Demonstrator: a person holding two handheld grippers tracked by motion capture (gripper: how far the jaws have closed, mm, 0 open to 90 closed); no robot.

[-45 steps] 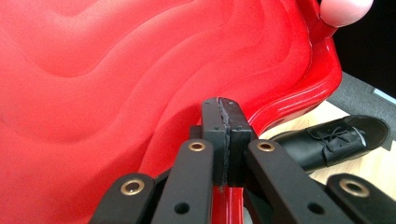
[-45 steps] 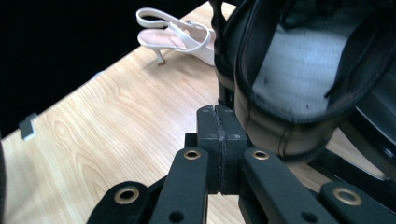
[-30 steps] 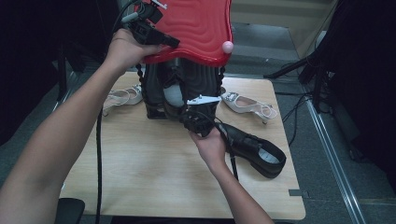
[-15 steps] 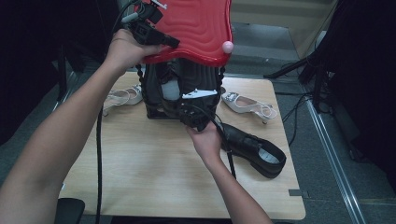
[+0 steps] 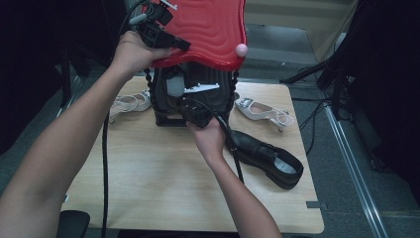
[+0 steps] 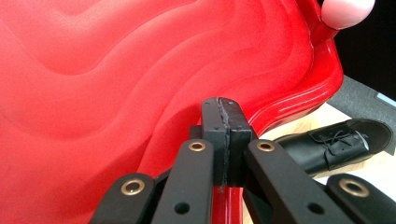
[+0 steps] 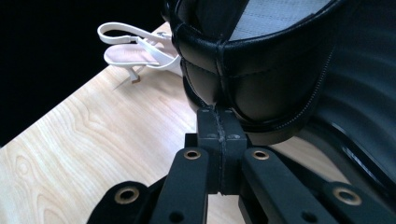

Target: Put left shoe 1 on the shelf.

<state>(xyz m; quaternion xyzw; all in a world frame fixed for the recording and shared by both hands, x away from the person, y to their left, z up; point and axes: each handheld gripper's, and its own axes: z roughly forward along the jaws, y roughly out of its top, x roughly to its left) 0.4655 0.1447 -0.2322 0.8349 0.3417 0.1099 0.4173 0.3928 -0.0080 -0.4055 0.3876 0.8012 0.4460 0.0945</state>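
— Red plastic first: what is that wavy red lid (image 5: 208,29) doing up there?

— It is raised over a black case (image 5: 168,106) at the 12 o'clock edge of the desk (image 5: 148,183). The left hand-held gripper (image 5: 181,45) is clenched on the lid's rim at about 10 o'clock; in the left gripper view its pads (image 6: 226,135) meet with the red edge pinched below them.

— And the right hand-held gripper (image 5: 195,106)?

— Its jaws are closed too, tips pressed together right at the heel seam of a black shoe (image 7: 252,79) that sits in the case's mouth. In the right gripper view the heel lies directly at 12 o'clock of the tips, touching or nearly so; I cannot tell whether any leather is actually nipped between them.

— What lies around?

— A second black lace-up shoe (image 5: 267,158) on the desk at 4 o'clock of the right hand (image 5: 210,141), just beside it. One white slingback sandal (image 5: 262,111) at 2 o'clock, another white sandal (image 5: 126,104) at 9 o'clock of the case.

— Anything in the way?

— The lifted lid overhangs the case's opening, and the right gripper's black cable (image 5: 233,144) trails over the desk.
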